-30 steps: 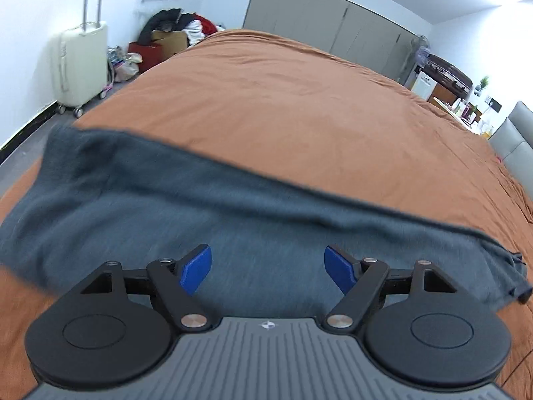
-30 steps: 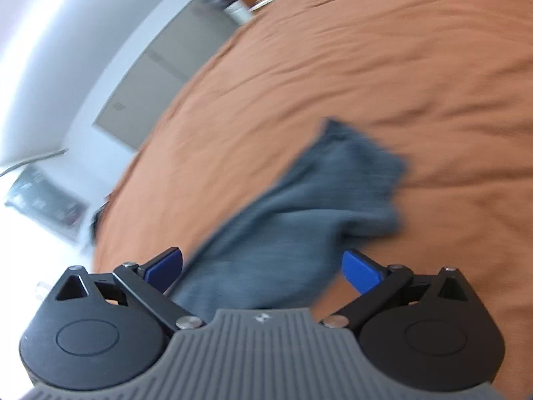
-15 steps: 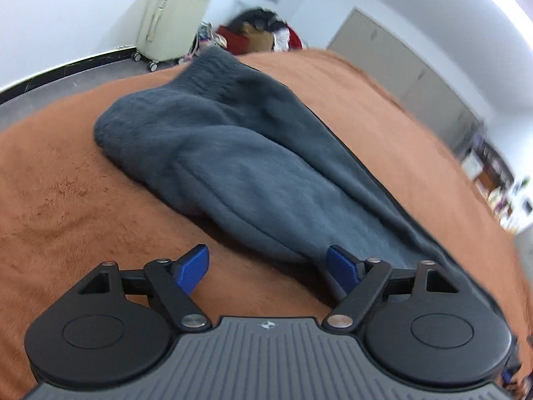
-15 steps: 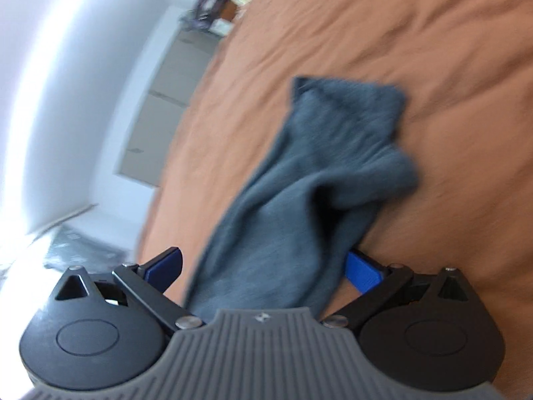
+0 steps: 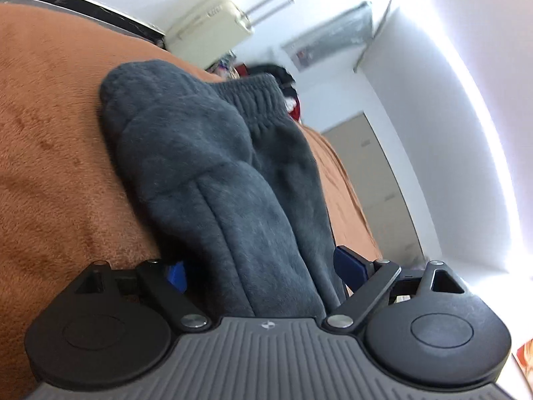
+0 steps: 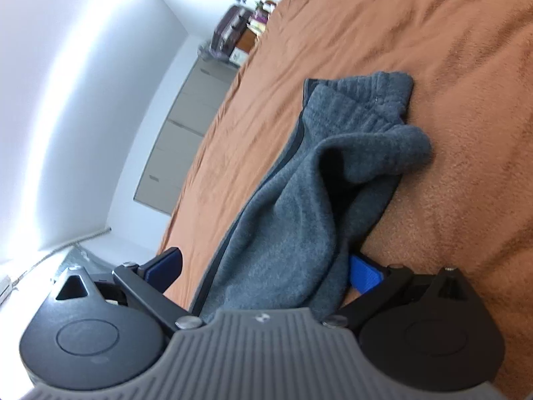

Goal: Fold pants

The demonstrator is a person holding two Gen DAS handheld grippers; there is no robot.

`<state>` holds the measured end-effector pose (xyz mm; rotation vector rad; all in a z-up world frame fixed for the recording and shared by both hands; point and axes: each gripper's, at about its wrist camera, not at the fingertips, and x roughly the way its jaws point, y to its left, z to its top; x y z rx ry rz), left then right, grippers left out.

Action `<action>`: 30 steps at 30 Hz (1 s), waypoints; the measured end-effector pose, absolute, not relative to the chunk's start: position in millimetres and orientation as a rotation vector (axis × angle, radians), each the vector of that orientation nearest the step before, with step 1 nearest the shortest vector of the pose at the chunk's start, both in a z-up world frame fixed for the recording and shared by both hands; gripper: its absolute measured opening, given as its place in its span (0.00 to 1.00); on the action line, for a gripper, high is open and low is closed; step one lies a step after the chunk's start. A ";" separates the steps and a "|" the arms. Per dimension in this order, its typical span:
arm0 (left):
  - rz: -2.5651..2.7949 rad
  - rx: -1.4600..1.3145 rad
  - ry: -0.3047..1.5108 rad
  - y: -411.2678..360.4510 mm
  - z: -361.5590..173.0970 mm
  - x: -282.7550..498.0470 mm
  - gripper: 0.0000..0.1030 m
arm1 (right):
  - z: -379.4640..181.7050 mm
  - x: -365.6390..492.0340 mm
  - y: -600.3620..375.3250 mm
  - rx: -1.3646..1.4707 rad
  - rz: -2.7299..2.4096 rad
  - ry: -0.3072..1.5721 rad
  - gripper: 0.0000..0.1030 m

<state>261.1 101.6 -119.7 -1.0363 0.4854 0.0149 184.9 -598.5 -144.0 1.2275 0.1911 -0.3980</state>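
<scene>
Dark grey fleece pants (image 5: 213, 173) lie bunched on an orange-brown bed cover (image 5: 50, 140). In the left wrist view their ribbed waistband (image 5: 256, 100) is at the far end and the cloth runs between the blue pads of my left gripper (image 5: 260, 270), whose jaws stand wide apart around it. In the right wrist view the pants (image 6: 309, 220) end in a ribbed cuff (image 6: 373, 100) and pass between the pads of my right gripper (image 6: 266, 266), also wide apart. Both cameras are rolled sideways.
A cream suitcase (image 5: 206, 26) stands by the white wall past the bed's edge, with piled clothes (image 5: 283, 76) near it. Grey wardrobe doors (image 6: 186, 126) line the far wall. The bed cover (image 6: 433, 50) spreads wide around the pants.
Both grippers have rolled sideways and come down close onto the pants. The cloth now lies between each pair of open pads. The pants are more bunched than a second ago.
</scene>
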 end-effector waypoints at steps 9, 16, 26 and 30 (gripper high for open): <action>0.075 -1.026 0.541 101.5 -110.4 312.1 0.73 | -150.6 232.4 -611.1 1.198 -0.462 0.262 0.04; 0.012 -0.879 0.564 111.6 -107.1 305.7 0.20 | -151.3 219.1 -611.4 1.168 -0.415 0.281 0.03; -0.083 -0.852 0.461 105.6 -47.7 295.6 0.15 | -77.5 206.3 -615.7 1.057 -0.367 0.260 0.03; -0.095 -0.856 0.481 114.4 -36.0 266.6 0.15 | -49.7 172.9 -612.4 1.035 -0.359 0.268 0.03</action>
